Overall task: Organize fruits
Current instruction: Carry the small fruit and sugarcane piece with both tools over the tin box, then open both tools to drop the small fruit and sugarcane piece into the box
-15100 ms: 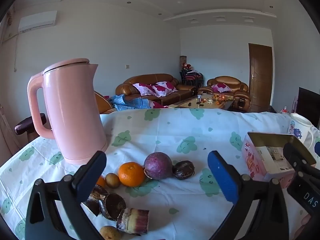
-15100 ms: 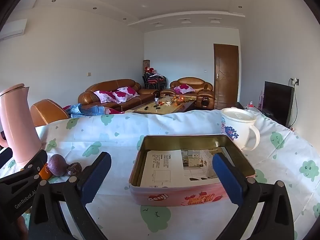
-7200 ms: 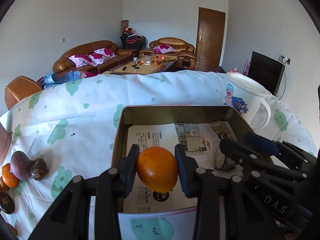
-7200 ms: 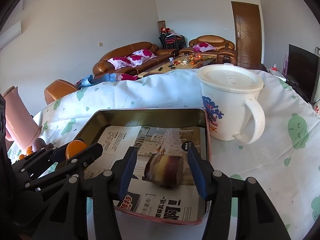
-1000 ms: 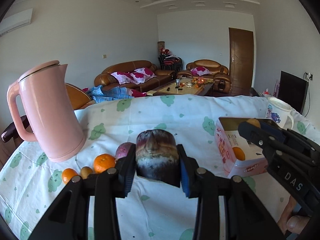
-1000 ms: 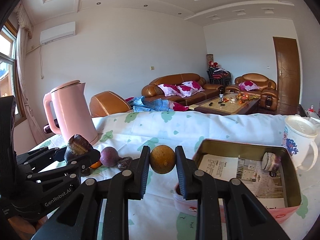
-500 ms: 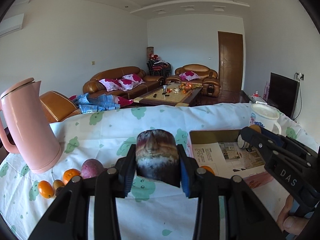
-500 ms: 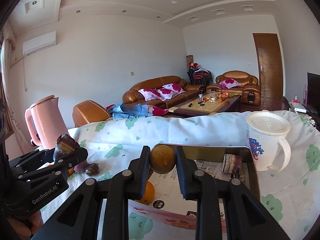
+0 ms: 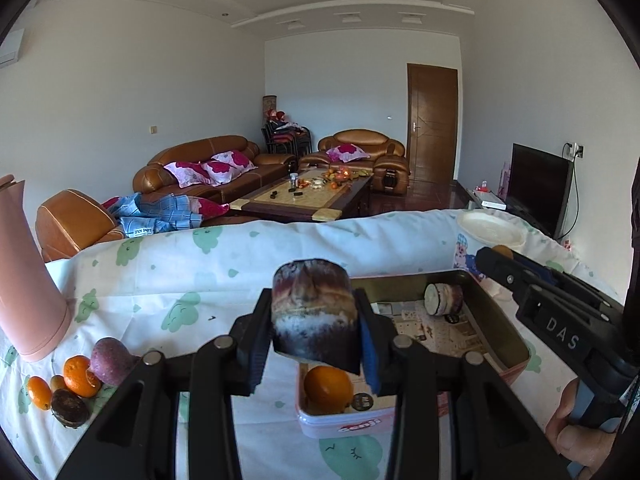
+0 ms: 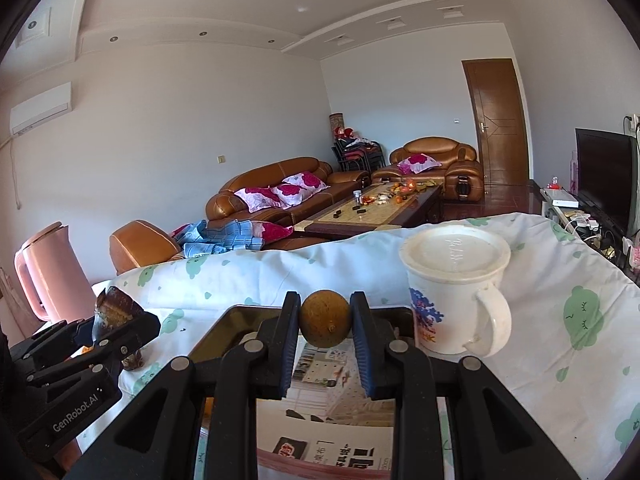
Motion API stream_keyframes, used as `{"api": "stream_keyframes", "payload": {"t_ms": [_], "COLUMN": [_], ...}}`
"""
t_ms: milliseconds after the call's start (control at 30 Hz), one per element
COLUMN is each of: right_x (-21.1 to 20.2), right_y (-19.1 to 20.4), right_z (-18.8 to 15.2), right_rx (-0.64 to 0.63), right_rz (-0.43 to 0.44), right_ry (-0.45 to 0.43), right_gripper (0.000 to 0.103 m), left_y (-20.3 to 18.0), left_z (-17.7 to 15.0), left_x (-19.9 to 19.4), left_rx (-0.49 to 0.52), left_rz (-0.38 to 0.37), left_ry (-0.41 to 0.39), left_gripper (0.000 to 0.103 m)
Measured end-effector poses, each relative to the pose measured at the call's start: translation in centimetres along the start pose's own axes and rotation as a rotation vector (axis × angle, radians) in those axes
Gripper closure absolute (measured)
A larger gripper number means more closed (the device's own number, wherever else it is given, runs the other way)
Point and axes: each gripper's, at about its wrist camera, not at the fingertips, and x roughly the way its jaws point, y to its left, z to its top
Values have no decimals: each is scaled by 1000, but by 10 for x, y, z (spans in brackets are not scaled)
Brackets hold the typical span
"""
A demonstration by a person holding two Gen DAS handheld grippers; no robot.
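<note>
My left gripper (image 9: 314, 314) is shut on a dark, cut piece of sugarcane (image 9: 312, 296) held above the tablecloth, just left of the pink-sided tin box (image 9: 498, 322). An orange (image 9: 328, 387) lies in the tin's near corner and another sugarcane piece (image 9: 442, 299) at its far side. My right gripper (image 10: 325, 320) is shut on a small brown round fruit (image 10: 326, 328) over the tin (image 10: 236, 316). Seen from the right wrist, the left gripper (image 10: 120, 326) and its sugarcane (image 10: 114, 312) are at the tin's left.
Loose fruit lies at the left: oranges (image 9: 78, 374), a purple fruit (image 9: 108, 360) and a dark one (image 9: 70, 412), beside a pink kettle (image 9: 24, 292). A lidded white mug (image 10: 456, 296) stands right of the tin. A person's hand (image 9: 572, 436) holds the right gripper.
Both grippers have swung right with their loads still held. The tin now sits under the right gripper and close to the left one; kettle and loose fruit have slid to the left edge.
</note>
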Motion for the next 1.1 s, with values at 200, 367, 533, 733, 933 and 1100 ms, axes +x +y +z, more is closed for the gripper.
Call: {"api": "stream_keyframes", "payload": {"t_ms": [200, 367, 533, 733, 933, 1100], "right_x": [12, 32, 41, 47, 53, 55], "right_y": [-16, -17, -13, -13, -12, -12], "right_z": [0, -6, -12, -16, -20, -20], "right_rx": [13, 2, -9, -5, -3, -2], "right_rz": [-39, -67, -55, -43, -42, -37], "right_ry": [56, 147, 212, 263, 303, 315], "right_gripper": [76, 76, 76, 75, 75, 75], "left_y": [-26, -38, -43, -42, -40, -40], "left_z": [-5, -9, -12, -13, -16, -16], "left_x": [26, 42, 50, 58, 63, 69], "left_rx": [19, 30, 51, 44, 37, 36], "left_rz": [-33, -33, -26, -28, -33, -37], "left_ry": [46, 74, 95, 145, 182, 216], "left_gripper": [63, 63, 63, 63, 63, 63]}}
